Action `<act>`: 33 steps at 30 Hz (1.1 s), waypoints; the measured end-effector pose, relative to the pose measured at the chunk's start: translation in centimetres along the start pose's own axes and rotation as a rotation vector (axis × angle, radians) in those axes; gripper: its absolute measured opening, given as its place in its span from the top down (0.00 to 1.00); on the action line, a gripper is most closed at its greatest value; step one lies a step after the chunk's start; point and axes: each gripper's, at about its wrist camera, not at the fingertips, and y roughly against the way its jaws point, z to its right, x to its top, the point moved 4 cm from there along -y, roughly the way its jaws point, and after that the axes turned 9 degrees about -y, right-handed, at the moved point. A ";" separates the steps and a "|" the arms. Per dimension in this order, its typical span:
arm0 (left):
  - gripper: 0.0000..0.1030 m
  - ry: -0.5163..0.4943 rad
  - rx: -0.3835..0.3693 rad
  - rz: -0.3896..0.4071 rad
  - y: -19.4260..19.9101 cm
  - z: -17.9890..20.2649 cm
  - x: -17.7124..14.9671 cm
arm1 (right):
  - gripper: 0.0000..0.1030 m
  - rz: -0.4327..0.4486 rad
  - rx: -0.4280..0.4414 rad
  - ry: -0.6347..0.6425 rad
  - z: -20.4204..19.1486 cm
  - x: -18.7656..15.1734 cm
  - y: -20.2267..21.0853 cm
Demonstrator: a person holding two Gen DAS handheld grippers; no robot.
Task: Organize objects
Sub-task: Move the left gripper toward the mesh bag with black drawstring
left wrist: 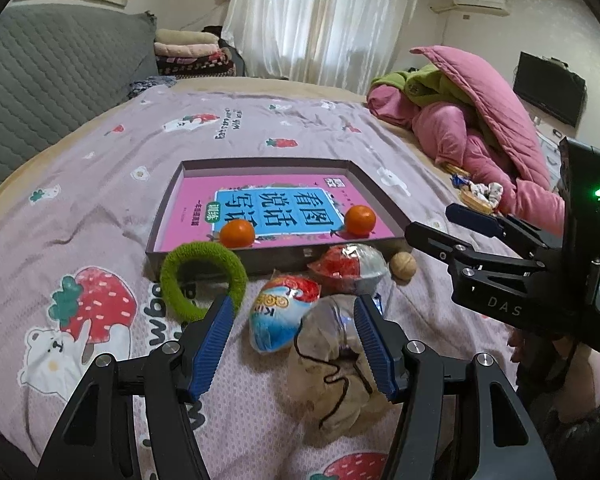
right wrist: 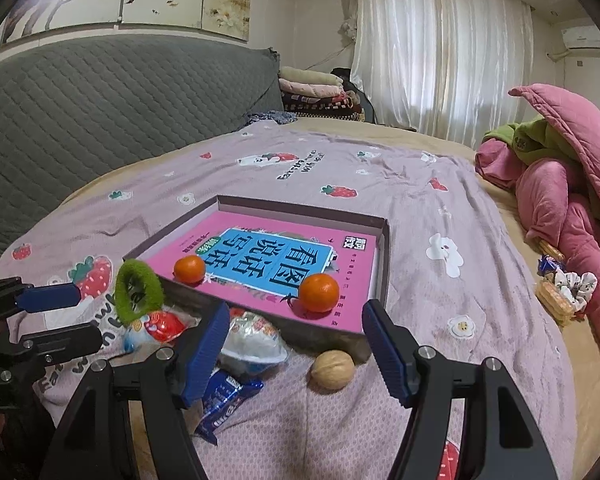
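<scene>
A shallow grey box (left wrist: 168, 216) (right wrist: 384, 264) holds a pink book and two tangerines (left wrist: 237, 233) (left wrist: 360, 220). A green fuzzy ring (left wrist: 202, 280) (right wrist: 138, 290) leans on its front wall. In front of the box lie two foil egg packs (left wrist: 278, 316) (left wrist: 346, 268), a walnut (left wrist: 403, 266) (right wrist: 334, 370), a beige pouch (left wrist: 332, 376) and a blue wrapper (right wrist: 224, 400). My left gripper (left wrist: 294, 308) (right wrist: 88, 314) is open over an egg pack and the pouch. My right gripper (right wrist: 296, 308) (left wrist: 428, 220) is open, above the walnut and an egg pack (right wrist: 252, 340).
Everything lies on a lilac strawberry-print bedsheet (left wrist: 100, 168). Pink and green quilts (left wrist: 472, 120) are piled at the right, with snack packs and a scrunchie (right wrist: 568, 292) beside them. A grey padded headboard (right wrist: 100, 100) stands at the left.
</scene>
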 end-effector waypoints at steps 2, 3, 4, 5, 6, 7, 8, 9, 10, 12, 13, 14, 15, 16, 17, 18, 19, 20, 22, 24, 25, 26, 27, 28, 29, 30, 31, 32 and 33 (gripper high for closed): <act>0.38 0.002 -0.006 -0.006 -0.1 0.0 -0.3 | 0.34 -0.002 0.001 0.003 -0.1 -0.2 0.1; 0.38 0.003 -0.010 -0.010 -0.1 0.1 -0.4 | 0.33 -0.001 -0.001 0.003 -0.1 -0.4 0.2; 0.38 0.004 -0.011 -0.012 -0.1 0.1 -0.5 | 0.33 -0.003 -0.003 0.004 -0.2 -0.5 0.2; 0.38 0.003 -0.016 -0.014 -0.1 0.2 -0.6 | 0.33 -0.006 -0.004 0.004 -0.1 -0.6 0.2; 0.38 0.001 -0.019 -0.019 -0.1 0.3 -0.7 | 0.33 -0.007 -0.006 0.003 -0.1 -0.7 0.2; 0.38 -0.003 -0.021 -0.023 -0.2 0.4 -0.9 | 0.33 -0.008 -0.007 0.002 -0.1 -0.9 0.3; 0.38 -0.007 -0.023 -0.024 -0.2 0.5 -0.9 | 0.33 -0.013 -0.008 0.001 0.0 -1.0 0.3; 0.38 -0.012 -0.023 -0.027 -0.3 0.6 -1.0 | 0.33 -0.015 -0.011 0.000 0.0 -1.1 0.3; 0.38 -0.013 -0.022 -0.025 -0.2 0.6 -1.0 | 0.33 -0.014 -0.015 0.000 0.1 -1.2 0.4; 0.38 -0.014 -0.025 -0.025 -0.1 0.8 -1.1 | 0.33 -0.019 -0.023 -0.002 0.2 -1.5 0.4; 0.38 -0.013 -0.027 -0.026 -0.1 0.8 -1.2 | 0.33 -0.020 -0.026 -0.003 0.3 -1.5 0.5; 0.38 -0.014 -0.027 -0.025 -0.1 0.9 -1.2 | 0.33 -0.022 -0.027 -0.007 0.4 -1.7 0.5; 0.38 -0.014 -0.025 -0.026 -0.1 0.9 -1.3 | 0.33 -0.024 -0.029 -0.009 0.5 -1.8 0.6; 0.38 -0.013 -0.025 -0.023 0.0 0.9 -1.3 | 0.33 -0.027 -0.030 -0.010 0.5 -1.9 0.6; 0.38 -0.013 -0.027 -0.024 0.0 1.0 -1.4 | 0.33 -0.029 -0.032 -0.011 0.5 -2.1 0.7; 0.38 -0.012 -0.025 -0.024 0.1 1.0 -1.5 | 0.33 -0.031 -0.033 -0.012 0.5 -2.3 0.7; 0.38 -0.012 -0.022 -0.022 0.2 1.1 -1.5 | 0.33 -0.035 -0.034 -0.013 0.5 -2.5 0.7; 0.38 -0.012 -0.022 -0.023 0.2 1.2 -1.6 | 0.33 -0.039 -0.037 -0.014 0.5 -2.7 0.8; 0.38 -0.011 -0.020 -0.024 0.3 1.4 -1.8 | 0.33 -0.041 -0.039 -0.016 0.5 -3.0 0.9; 0.38 -0.016 -0.021 -0.027 0.3 1.6 -2.0 | 0.33 -0.044 -0.040 -0.018 0.5 -3.4 1.1; 0.38 -0.019 -0.017 -0.028 0.4 1.7 -2.1 | 0.33 -0.043 -0.039 -0.019 0.5 -3.6 1.3; 0.38 -0.019 -0.014 -0.028 0.4 1.7 -2.2 | 0.33 -0.043 -0.039 -0.019 0.5 -3.6 1.3; 0.38 -0.019 -0.012 -0.030 0.4 1.7 -2.2 | 0.33 -0.041 -0.039 -0.020 0.4 -3.7 1.4; 0.38 -0.016 -0.012 -0.032 0.3 1.8 -2.3 | 0.33 -0.040 -0.041 -0.020 0.4 -3.9 1.6; 0.38 -0.014 -0.015 -0.036 0.3 1.9 -2.5 | 0.33 -0.039 -0.040 -0.020 0.3 -4.0 1.7; 0.38 -0.015 -0.016 -0.038 0.2 1.9 -2.6 | 0.33 -0.038 -0.039 -0.019 0.4 -4.0 1.7; 0.37 -0.017 -0.013 -0.039 0.2 2.0 -2.7 | 0.33 -0.039 -0.039 -0.017 0.2 -4.2 1.9; 0.37 -0.018 -0.007 -0.041 0.2 2.0 -2.8 | 0.33 -0.040 -0.041 -0.018 0.2 -4.4 2.0; 0.37 -0.018 -0.005 -0.041 0.2 2.0 -2.9 | 0.33 -0.039 -0.040 -0.018 0.1 -4.6 2.1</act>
